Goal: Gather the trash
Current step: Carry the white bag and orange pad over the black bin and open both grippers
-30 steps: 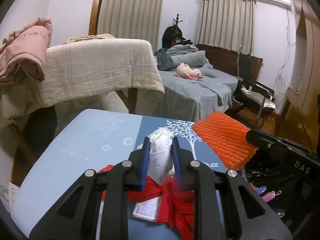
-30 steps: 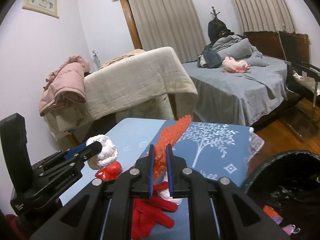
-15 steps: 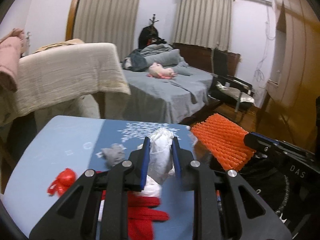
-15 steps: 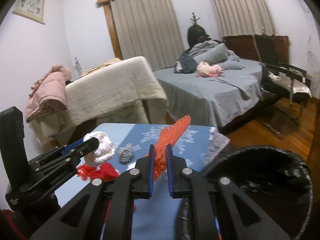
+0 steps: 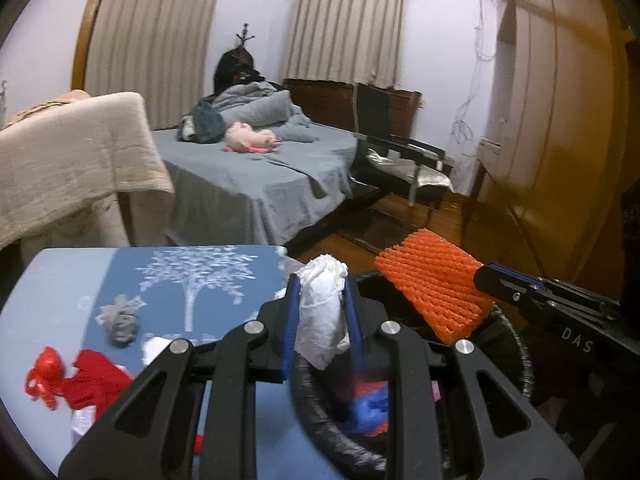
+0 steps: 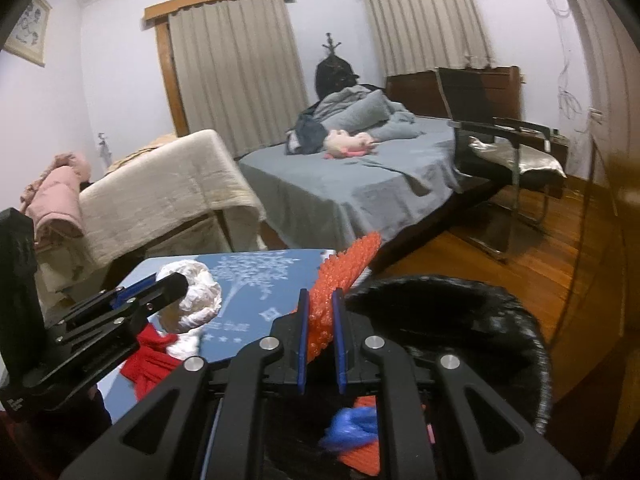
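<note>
My left gripper [image 5: 320, 296] is shut on a crumpled white tissue wad [image 5: 322, 316] and holds it over the near rim of the black-lined trash bin [image 5: 516, 352]. It also shows in the right wrist view [image 6: 166, 290] with the wad [image 6: 196, 296]. My right gripper [image 6: 321, 304] is shut on an orange foam net [image 6: 340, 280] above the bin [image 6: 532, 344]. The net also shows in the left wrist view [image 5: 434, 292]. Blue and orange trash [image 6: 352, 428] lies inside the bin.
The blue table [image 5: 68, 276] at the left carries a grey wad [image 5: 120, 322], red scraps [image 5: 68, 376] and white paper [image 5: 154, 350]. Behind stand a blanket-covered rack [image 5: 72, 160], a grey bed [image 5: 256, 172] and a black chair [image 6: 500, 148] on the wood floor.
Both grippers have swung right from over the table to over the bin, each still holding its piece. The table has slid left in both views and the bin has come under them.
</note>
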### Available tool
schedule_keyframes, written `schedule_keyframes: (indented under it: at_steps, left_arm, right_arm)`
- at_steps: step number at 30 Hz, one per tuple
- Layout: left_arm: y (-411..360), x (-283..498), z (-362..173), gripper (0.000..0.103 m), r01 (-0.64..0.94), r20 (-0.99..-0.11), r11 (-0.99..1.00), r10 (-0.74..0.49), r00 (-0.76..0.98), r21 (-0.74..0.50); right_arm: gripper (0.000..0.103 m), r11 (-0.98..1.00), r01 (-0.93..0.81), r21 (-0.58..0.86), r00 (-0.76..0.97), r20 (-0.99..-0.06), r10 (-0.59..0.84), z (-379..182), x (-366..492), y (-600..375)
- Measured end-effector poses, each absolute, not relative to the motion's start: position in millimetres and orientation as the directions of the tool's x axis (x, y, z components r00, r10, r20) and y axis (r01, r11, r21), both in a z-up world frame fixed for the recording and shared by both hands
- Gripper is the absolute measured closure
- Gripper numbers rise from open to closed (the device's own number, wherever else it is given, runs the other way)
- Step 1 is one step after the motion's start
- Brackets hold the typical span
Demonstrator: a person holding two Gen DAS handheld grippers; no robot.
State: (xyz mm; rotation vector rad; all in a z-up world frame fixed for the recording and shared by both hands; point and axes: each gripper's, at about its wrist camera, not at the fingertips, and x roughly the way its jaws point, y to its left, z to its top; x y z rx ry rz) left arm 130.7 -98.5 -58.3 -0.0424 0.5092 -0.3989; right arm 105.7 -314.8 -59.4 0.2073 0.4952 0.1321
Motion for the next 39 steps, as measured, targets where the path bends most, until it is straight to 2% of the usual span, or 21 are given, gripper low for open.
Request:
schedule_keyframes:
  at_steps: [12, 18, 21, 26, 29, 30, 32, 34, 35, 37, 39]
  left_arm:
    - [-162.1, 142.5, -76.9, 0.082, 0.479, -0.498, 0.864, -0.487, 0.717, -0.155]
    - [-183.5, 152.6, -87.6, 0.077, 0.524, -0.529, 0.836, -0.522, 0.668, -0.164]
    - [-186.3, 155.3, -91.7, 0.064, 0.528, -0.538, 0.832, -0.528, 0.656, -0.172]
    - [-179.1, 154.9, -89.8, 0.052, 0.518, -0.526, 0.841, -0.516, 0.676, -0.160]
    - [-168.1, 154.1, -84.4, 0.040, 0.492, -0.514, 0.856, -0.497, 0.699, -0.158]
    - [-163.3, 154.4, -82.1, 0.034, 0.483, -0.510, 0.862, -0.489, 0.708, -0.155]
    - [-151.3, 153.4, -78.8, 0.029, 0.462, -0.500, 0.875, -0.468, 0.729, -0.145]
    - [-136.9, 152.0, -76.0, 0.021, 0.438, -0.492, 0.889, -0.443, 0.749, -0.134]
    - [-130.9, 151.2, -74.8, 0.019, 0.426, -0.490, 0.895, -0.431, 0.758, -0.129]
    - [-117.5, 150.2, -71.4, 0.016, 0.400, -0.483, 0.908, -0.406, 0.776, -0.121]
    - [-102.8, 149.2, -68.6, 0.014, 0.370, -0.482, 0.922, -0.377, 0.791, -0.114]
  right_arm:
    - [0.092, 0.973, 0.058, 0.224, 0.863, -0.501, 0.064, -81.7, 92.3, -370.4]
    - [0.092, 0.966, 0.113, 0.231, 0.845, -0.534, 0.029, -96.6, 90.6, -389.0]
    - [0.089, 0.963, 0.137, 0.231, 0.838, -0.546, 0.012, -102.1, 90.3, -396.0]
    - [0.086, 0.960, 0.157, 0.231, 0.829, -0.559, -0.001, -107.3, 89.7, -401.8]
    - [0.067, 0.958, 0.166, 0.232, 0.833, -0.553, -0.010, -105.6, 88.1, -400.9]
    - [0.058, 0.958, 0.167, 0.232, 0.835, -0.550, -0.012, -104.3, 88.3, -399.7]
    - [0.049, 0.960, 0.161, 0.229, 0.841, -0.540, -0.013, -101.9, 87.4, -394.8]
    - [0.033, 0.962, 0.154, 0.226, 0.845, -0.534, -0.010, -99.4, 87.4, -390.7]
    - [0.029, 0.963, 0.150, 0.225, 0.848, -0.530, -0.009, -97.4, 88.0, -387.5]
    - [0.013, 0.965, 0.140, 0.222, 0.852, -0.524, -0.003, -93.6, 90.2, -378.6]
    - [0.008, 0.968, 0.126, 0.216, 0.855, -0.519, 0.005, -90.7, 92.2, -369.0]
